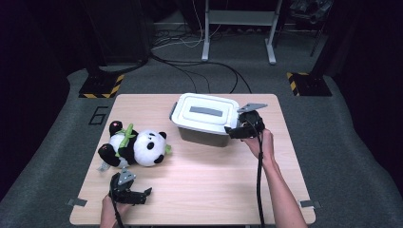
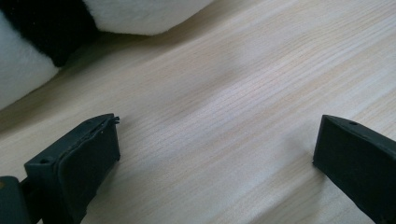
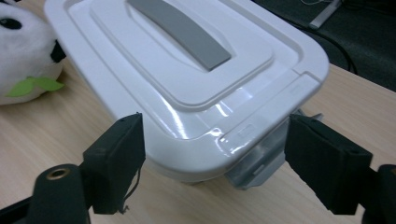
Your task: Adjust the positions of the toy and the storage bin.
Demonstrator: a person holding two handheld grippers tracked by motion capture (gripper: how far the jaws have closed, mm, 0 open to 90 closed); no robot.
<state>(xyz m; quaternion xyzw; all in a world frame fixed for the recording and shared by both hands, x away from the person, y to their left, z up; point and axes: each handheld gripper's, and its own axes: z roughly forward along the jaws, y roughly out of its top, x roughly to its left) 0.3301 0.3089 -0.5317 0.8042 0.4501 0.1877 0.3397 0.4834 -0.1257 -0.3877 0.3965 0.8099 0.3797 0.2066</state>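
High view: the white lidded storage box (image 1: 205,119) sits at the table's (image 1: 199,190) 12 o'clock, and the right gripper (image 1: 235,132) meets its near right corner. The panda plush (image 1: 135,147) lies at 9 o'clock; the left gripper (image 1: 142,194) rests at 7 o'clock.

Left gripper view: jaws spread wide over bare wood, the plush (image 2: 28,70) at 11 o'clock.

Right gripper view: jaws spread, straddling the box (image 3: 187,93) at its grey latch (image 3: 254,165).

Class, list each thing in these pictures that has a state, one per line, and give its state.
storage box: lid on, upright on the table.
box latch: down, at the end facing the right gripper.
plush panda: lying on the table, not held.
left gripper: open, holding nothing.
right gripper: open, fingers either side of the box end.
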